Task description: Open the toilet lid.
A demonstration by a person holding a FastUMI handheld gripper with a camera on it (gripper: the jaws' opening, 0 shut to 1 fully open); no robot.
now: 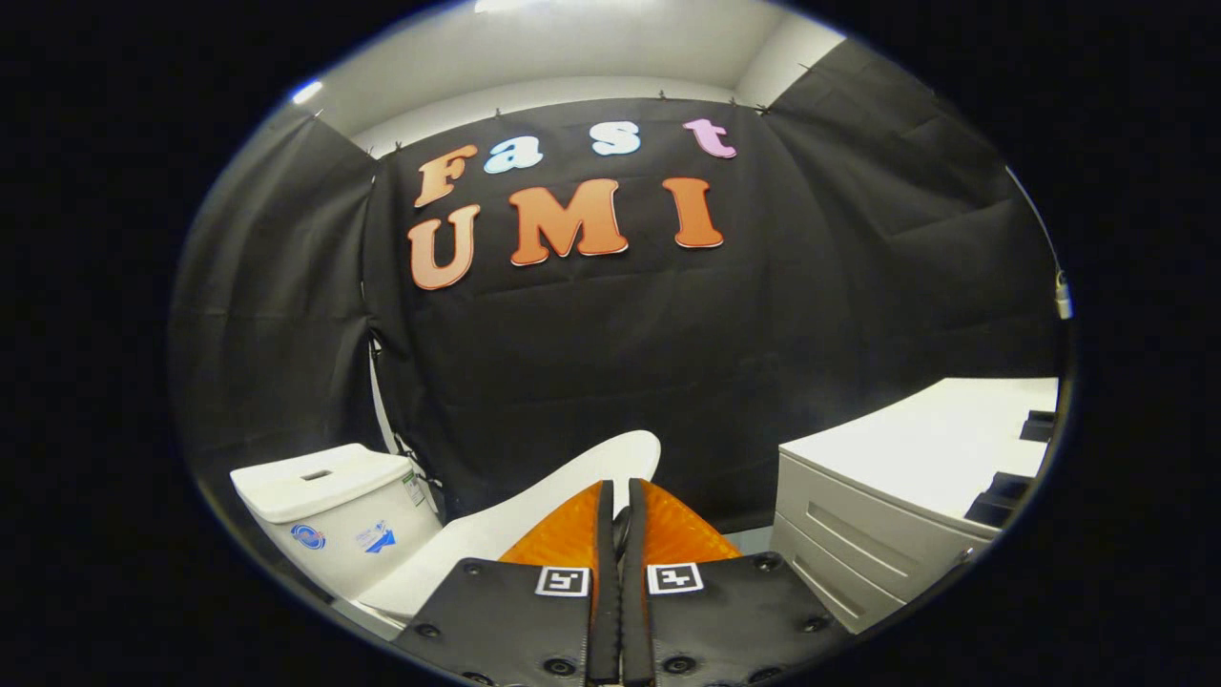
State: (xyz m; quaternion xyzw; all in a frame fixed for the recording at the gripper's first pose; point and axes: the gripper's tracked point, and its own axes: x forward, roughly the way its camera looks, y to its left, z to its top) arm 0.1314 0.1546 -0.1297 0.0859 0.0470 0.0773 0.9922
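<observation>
Claw (621,520), two orange fingers (568,530) on black mounts, each mount bearing a small square marker. We record the fingers as pressed nearly together, a thin dark slit between them; whether the edge of the lid sits in that slit we cannot tell, as the fingers cover the spot.

Toilet lid (534,510), white, tilted up at a slant, its rounded far end rising just beyond the fingertips and its lower part running down left of the fingers. We cannot see the hinge or the bowl beneath; the seat rim (382,603) shows only as a pale strip, cut off below.

Tank (336,510), white, left of the lid, with a flush button on top and two blue stickers too small to make out.

Cabinet (906,496), white with drawers, right of the claw; dark objects (1002,491) on its far right edge, cut off and unidentifiable.
</observation>
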